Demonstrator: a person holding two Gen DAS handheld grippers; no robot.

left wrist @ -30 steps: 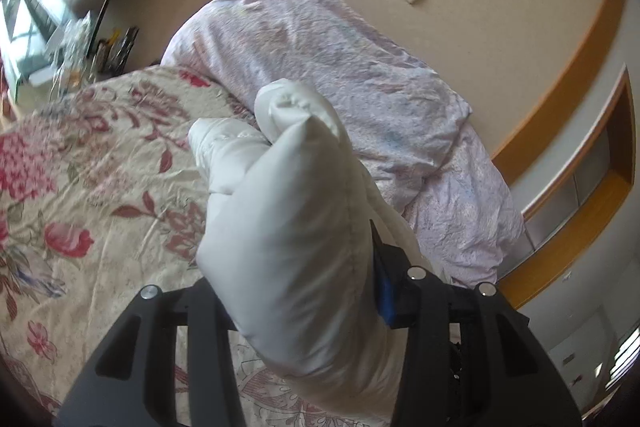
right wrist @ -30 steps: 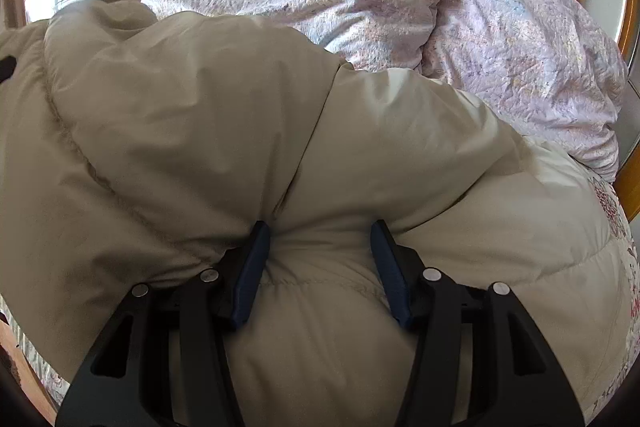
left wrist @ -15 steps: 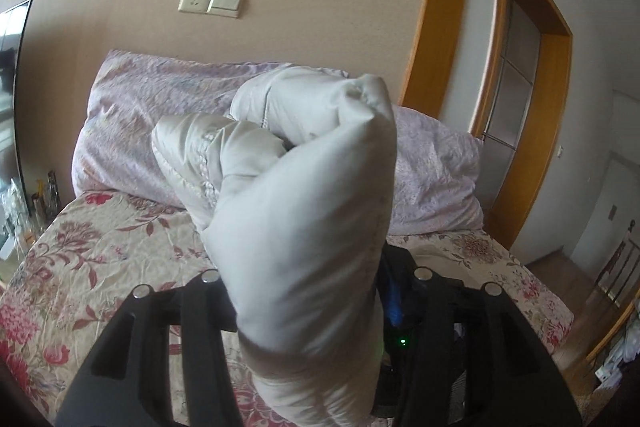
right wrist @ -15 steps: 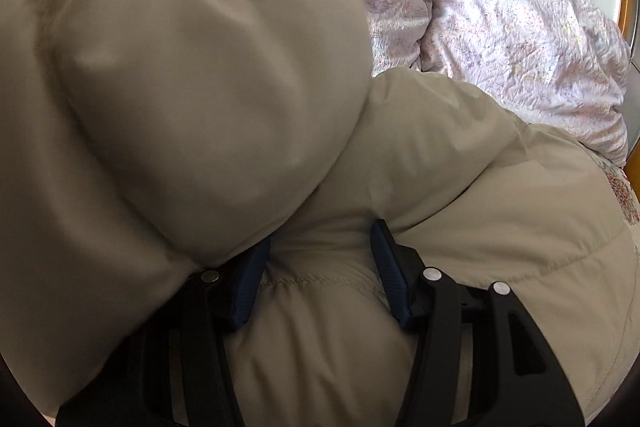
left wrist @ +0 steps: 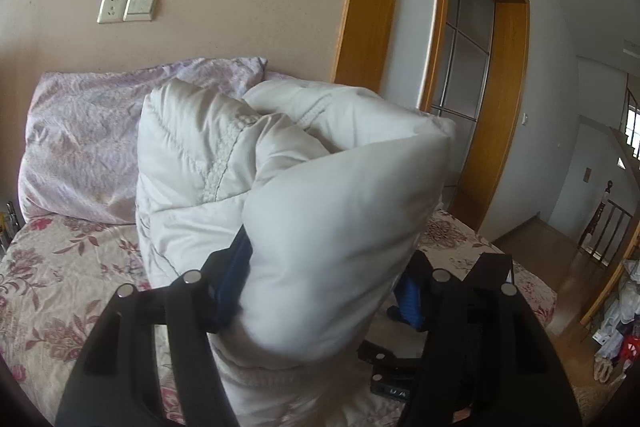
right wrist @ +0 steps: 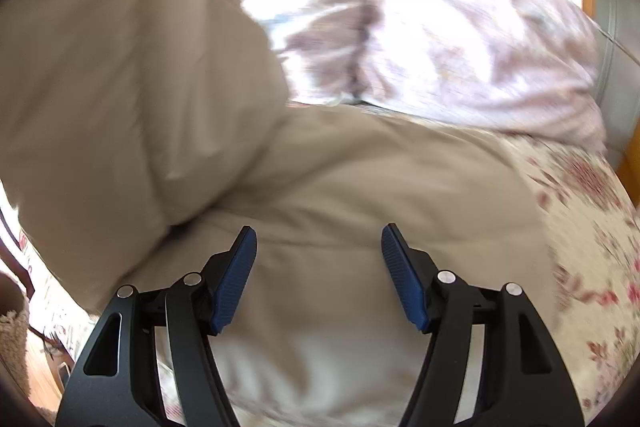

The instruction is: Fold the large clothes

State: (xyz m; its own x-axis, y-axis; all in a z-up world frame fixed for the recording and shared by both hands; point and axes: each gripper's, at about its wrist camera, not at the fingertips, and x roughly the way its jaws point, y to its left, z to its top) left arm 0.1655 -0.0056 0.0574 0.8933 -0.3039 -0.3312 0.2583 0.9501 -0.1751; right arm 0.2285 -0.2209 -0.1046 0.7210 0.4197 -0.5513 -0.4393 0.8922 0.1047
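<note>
Puffy cream fabric of the padded jacket [left wrist: 320, 219] filled the left gripper [left wrist: 324, 291]; its jaws were opening, but the bundle was between them and seemed to touch both blue pads. The right gripper [right wrist: 318, 275] stood with its jaws opening, nothing between the pads, and the jacket lay just under them on the floral bed sheet [right wrist: 592, 235], near the lilac pillows [right wrist: 440, 39]. To my judgement the step was laying a folded part over the body. Next move probably needs a full release, then pressing the fold flat.
</note>
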